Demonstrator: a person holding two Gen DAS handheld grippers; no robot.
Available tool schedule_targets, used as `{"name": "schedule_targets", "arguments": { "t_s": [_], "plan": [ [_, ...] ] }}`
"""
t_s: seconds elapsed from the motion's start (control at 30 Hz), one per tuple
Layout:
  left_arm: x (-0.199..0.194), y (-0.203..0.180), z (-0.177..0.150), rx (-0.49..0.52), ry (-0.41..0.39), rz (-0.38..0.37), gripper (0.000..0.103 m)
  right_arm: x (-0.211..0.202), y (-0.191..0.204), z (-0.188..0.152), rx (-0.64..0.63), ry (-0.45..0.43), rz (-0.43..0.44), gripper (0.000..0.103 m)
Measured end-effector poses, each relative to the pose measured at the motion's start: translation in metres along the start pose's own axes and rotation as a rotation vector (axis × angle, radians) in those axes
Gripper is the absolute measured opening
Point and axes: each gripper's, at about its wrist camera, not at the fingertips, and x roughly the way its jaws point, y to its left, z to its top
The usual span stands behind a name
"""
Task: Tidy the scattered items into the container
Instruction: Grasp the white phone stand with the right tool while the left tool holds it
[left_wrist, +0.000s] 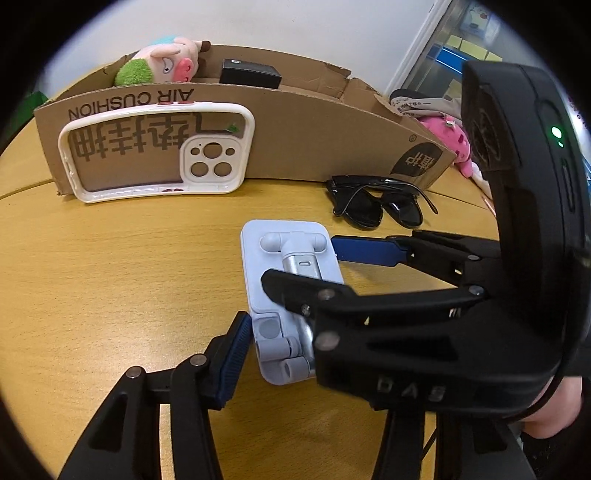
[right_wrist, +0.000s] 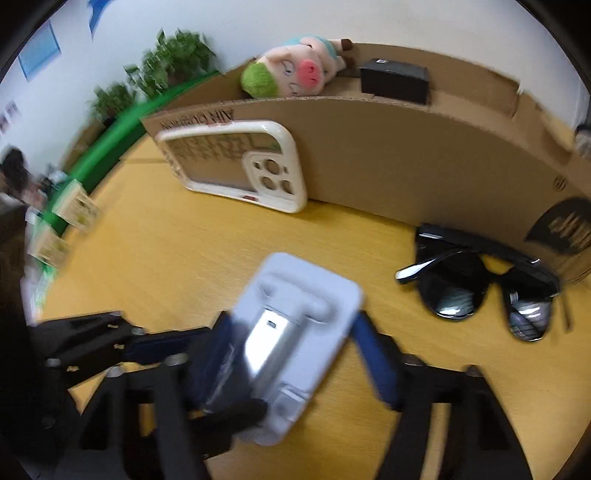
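Stand, one, pale blue folding phone type, lies flat on the wooden table between the pads of the right tongs, which straddle it narrowly; grip contact cannot be told through blur. Left tongs are spread wide, also flanking it. Beyond: one pair of black sunglasses, one white phone case leaning on one cardboard box printed "AIR CUSHION", holding one plush pig and one black box.

Phone case leaning on box; sunglasses right; stand apparently nearer.
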Motion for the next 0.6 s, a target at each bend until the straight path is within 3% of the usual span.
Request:
{"name": "schedule_targets", "arguments": {
  "t_s": [0.23,0.5,0.6],
  "plan": [
    [-0.005,-0.015,-0.001,0.065,-0.014,0.036,0.047,-0.013,-0.008,-0.006,0.036,-0.040,0.005,0.058],
    [-0.007,-0.019,0.004,0.070,-0.018,0.041,0.045,-0.034,-0.012,0.002,0.041,-0.083,0.014,0.050],
    [-0.010,-0.021,0.009,0.071,-0.030,0.047,0.043,-0.042,-0.012,0.004,0.037,-0.105,0.013,0.039]
  ]
}}
